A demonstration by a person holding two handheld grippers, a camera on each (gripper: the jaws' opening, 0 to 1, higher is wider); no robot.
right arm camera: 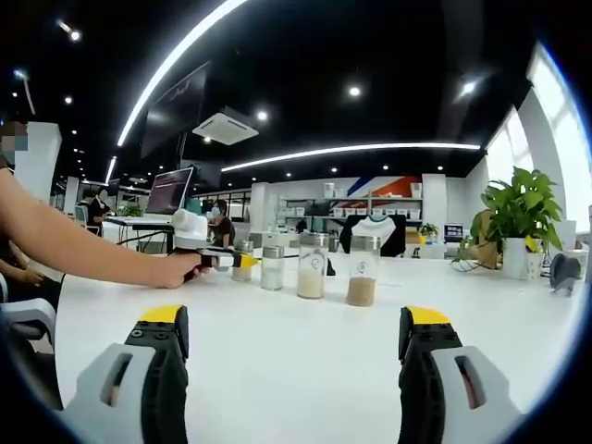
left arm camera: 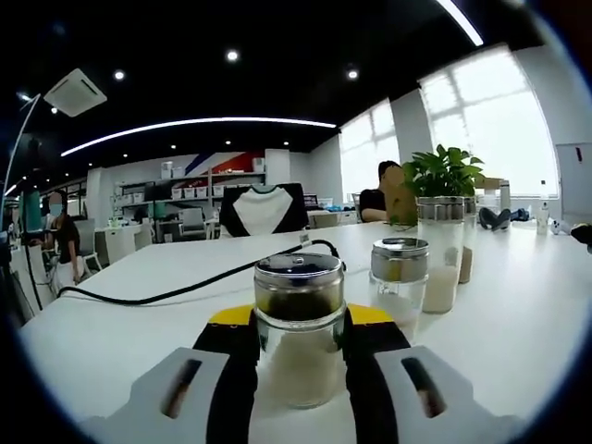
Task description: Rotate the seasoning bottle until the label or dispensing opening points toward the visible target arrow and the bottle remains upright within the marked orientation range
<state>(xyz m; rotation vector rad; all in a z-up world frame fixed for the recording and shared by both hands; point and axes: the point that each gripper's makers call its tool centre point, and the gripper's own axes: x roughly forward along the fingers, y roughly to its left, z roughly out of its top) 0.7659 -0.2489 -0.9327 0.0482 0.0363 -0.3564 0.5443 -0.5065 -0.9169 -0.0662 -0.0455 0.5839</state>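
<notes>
Where the left tool (left arm camera: 301,347) rises from the bottom of the left gripper view, its two black jaws with yellow tips stand on either side of a seasoning bottle (left arm camera: 299,328), touching its glass and pinching it. Those jaws cover the bottle's lower flanks, and its base is hard to make out against the white bench (left arm camera: 139,333). It stands upright, a clear glass jar with a shiny metal cap; a dark band shows under the cap and a pale, whitish filling lies below. No label, dispensing opening or arrow can be made out on it.

Just behind and to the right stand a second capped jar (left arm camera: 399,282) and a taller bottle (left arm camera: 440,252), partly overlapping. A black cable (left arm camera: 166,294) runs across the bench, and a leafy plant (left arm camera: 444,171) stands farther back.

Seen from the right gripper view, the right tool (right arm camera: 293,370) is spread wide with nothing between its jaws. Across the bench a person's hand (right arm camera: 176,269) grips the left tool, which hides most of the held bottle. Three more bottles (right arm camera: 312,265) stand in a row beside it, with white, cream and brown fillings. A potted plant (right arm camera: 518,217) stands at the right.
</notes>
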